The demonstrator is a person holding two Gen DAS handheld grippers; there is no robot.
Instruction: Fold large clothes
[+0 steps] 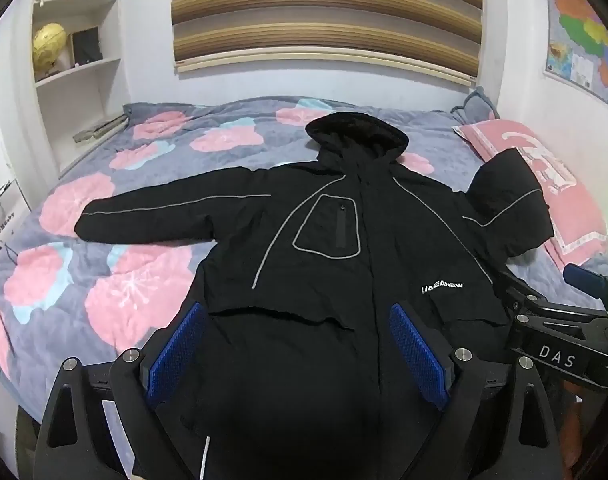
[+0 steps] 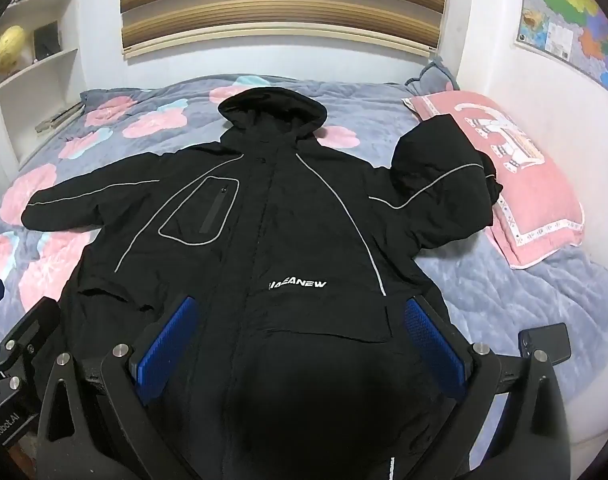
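Note:
A large black hooded jacket (image 1: 336, 240) with grey piping lies front up on the bed, hood at the far end; it also fills the right wrist view (image 2: 288, 220). Its left sleeve (image 1: 156, 216) lies stretched out flat. Its right sleeve (image 2: 444, 184) is bent up onto the pink pillow (image 2: 540, 200). My left gripper (image 1: 298, 320) is open above the jacket's lower left half. My right gripper (image 2: 300, 314) is open above the lower right half near the white logo (image 2: 298, 283). Neither holds anything.
The bed has a grey quilt with pink flowers (image 1: 116, 300). A white shelf with a globe (image 1: 50, 46) stands at the far left. A wall map (image 1: 584, 36) hangs on the right. A dark phone (image 2: 544, 342) lies on the quilt at right.

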